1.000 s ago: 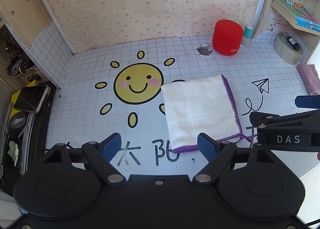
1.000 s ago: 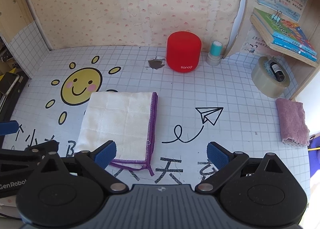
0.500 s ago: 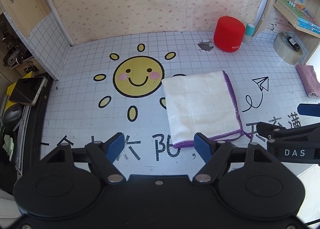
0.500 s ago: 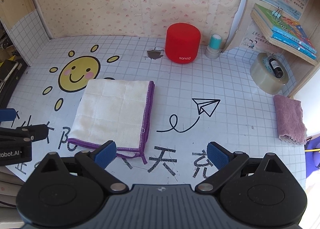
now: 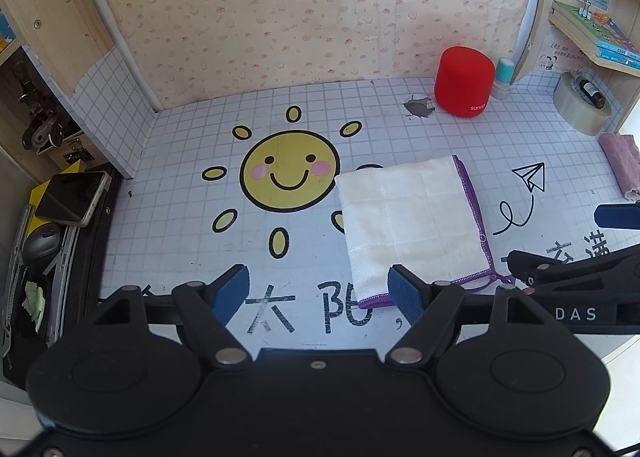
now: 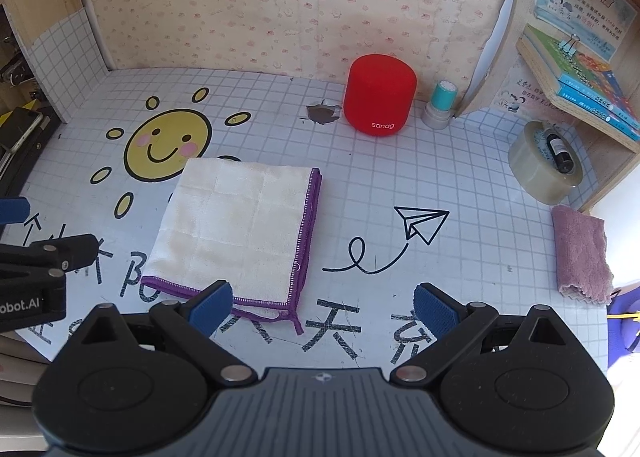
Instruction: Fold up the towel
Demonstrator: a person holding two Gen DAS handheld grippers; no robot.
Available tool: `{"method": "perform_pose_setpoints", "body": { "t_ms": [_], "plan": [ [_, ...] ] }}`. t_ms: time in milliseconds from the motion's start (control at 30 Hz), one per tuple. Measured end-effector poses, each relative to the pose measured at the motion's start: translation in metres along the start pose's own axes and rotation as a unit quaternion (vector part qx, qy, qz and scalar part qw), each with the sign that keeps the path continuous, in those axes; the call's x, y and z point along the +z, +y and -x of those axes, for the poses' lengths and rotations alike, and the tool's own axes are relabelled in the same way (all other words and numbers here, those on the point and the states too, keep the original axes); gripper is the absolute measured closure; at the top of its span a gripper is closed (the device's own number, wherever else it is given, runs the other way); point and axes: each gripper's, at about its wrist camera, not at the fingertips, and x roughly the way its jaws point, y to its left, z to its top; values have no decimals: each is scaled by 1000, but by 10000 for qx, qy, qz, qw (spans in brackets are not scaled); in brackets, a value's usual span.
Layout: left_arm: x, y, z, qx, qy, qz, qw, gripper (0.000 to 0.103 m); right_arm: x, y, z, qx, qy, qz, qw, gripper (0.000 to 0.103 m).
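A cream towel with purple trim [image 5: 412, 225] lies folded flat on the gridded mat, beside the sun drawing; it also shows in the right wrist view [image 6: 236, 229]. My left gripper [image 5: 318, 291] is open and empty, raised over the mat's front edge, its right pad over the towel's near edge. My right gripper [image 6: 322, 307] is open and empty, raised just in front of the towel's near right corner. The right gripper's body shows in the left wrist view [image 5: 572, 277].
A red speaker [image 6: 380, 99], a teal stamp [image 6: 440, 105], a tape roll [image 6: 544, 167] and a pink cloth [image 6: 580, 253] stand at the back and right. A shelf with books [image 6: 584, 69] is on the right. A phone [image 5: 72, 197] lies at the left.
Both grippers have drawn back and up from the towel, staying open. The towel lies still and shows more fully in both views.
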Motion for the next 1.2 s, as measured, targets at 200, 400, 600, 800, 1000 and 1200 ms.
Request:
{"method": "perform_pose_setpoints", "body": {
  "t_ms": [200, 400, 600, 800, 1000, 1200],
  "plan": [
    [-1, 0, 0, -67, 16, 9, 10000, 25, 0, 2, -1, -3, 30, 35, 10000, 5],
    [-2, 2, -3, -108, 115, 83, 9998, 25, 0, 3, -1, -30, 29, 60, 10000, 5],
    [-3, 2, -4, -127, 155, 97, 9998, 26, -2, 4, -1, -39, 54, 70, 10000, 5],
    [-3, 4, -4, -136, 186, 135, 9996, 30, -3, 4, -3, -43, 97, 38, 9999, 5],
    [-4, 6, -6, -203, 251, 154, 9994, 30, -4, 4, -3, -50, 109, 34, 9999, 5],
    [-4, 7, -7, -214, 273, 169, 9993, 30, -4, 5, -4, -36, 131, 28, 9999, 5]
  ]
}}
